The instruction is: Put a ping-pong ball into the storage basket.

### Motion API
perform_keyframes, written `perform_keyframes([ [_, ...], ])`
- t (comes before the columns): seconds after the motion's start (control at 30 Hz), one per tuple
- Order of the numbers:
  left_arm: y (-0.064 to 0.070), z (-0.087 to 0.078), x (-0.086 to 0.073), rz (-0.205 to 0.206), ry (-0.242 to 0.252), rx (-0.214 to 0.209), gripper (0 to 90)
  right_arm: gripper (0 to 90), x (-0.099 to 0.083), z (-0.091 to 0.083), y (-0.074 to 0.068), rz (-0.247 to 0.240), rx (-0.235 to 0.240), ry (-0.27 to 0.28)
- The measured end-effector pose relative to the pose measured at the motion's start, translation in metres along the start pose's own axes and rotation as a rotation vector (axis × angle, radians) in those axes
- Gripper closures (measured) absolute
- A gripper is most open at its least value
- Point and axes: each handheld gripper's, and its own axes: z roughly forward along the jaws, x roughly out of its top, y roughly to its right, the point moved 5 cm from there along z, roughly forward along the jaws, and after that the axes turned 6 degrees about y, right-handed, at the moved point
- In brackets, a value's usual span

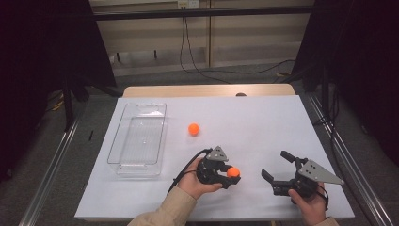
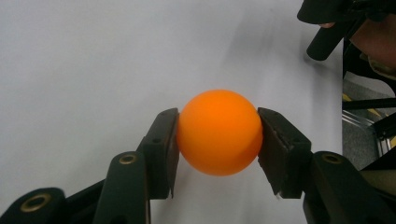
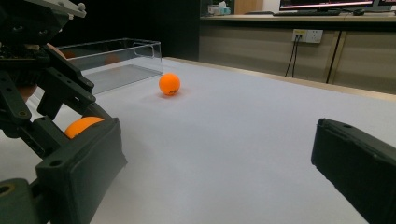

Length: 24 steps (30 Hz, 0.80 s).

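Note:
An orange ball (image 1: 234,172) sits between the jaws of my left gripper (image 1: 228,176), which is shut on it just above the white table near the front middle. In the left gripper view the ball (image 2: 218,132) is pinched on both sides by the black pads (image 2: 161,149). A second orange ball (image 1: 194,129) lies loose on the table farther back, also seen in the right gripper view (image 3: 169,84). My right gripper (image 1: 275,165) stands open to the right of the held ball, with nothing between its jaws (image 3: 219,163).
A clear plastic tray (image 1: 138,139) lies empty at the left of the white table cover (image 1: 263,122); its wall (image 3: 116,58) shows in the right gripper view. The table's front edge runs just below both hands. Cables hang on the floor beyond the table.

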Motion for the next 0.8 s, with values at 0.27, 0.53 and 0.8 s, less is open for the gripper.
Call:
perform_keyframes([
  [0.27,-0.003,-0.004,0.001,-0.013,0.003,0.006,50.8,1.9,0.0,0.0,0.0,0.001,-0.001,0.0],
  [0.53,-0.006,-0.009,0.003,-0.023,0.011,0.015,50.8,1.9,0.0,0.0,0.0,0.002,0.0,0.0],
  [0.8,-0.01,-0.013,0.003,-0.033,0.009,0.021,50.8,1.9,0.0,0.0,0.0,0.001,0.001,0.0],
])
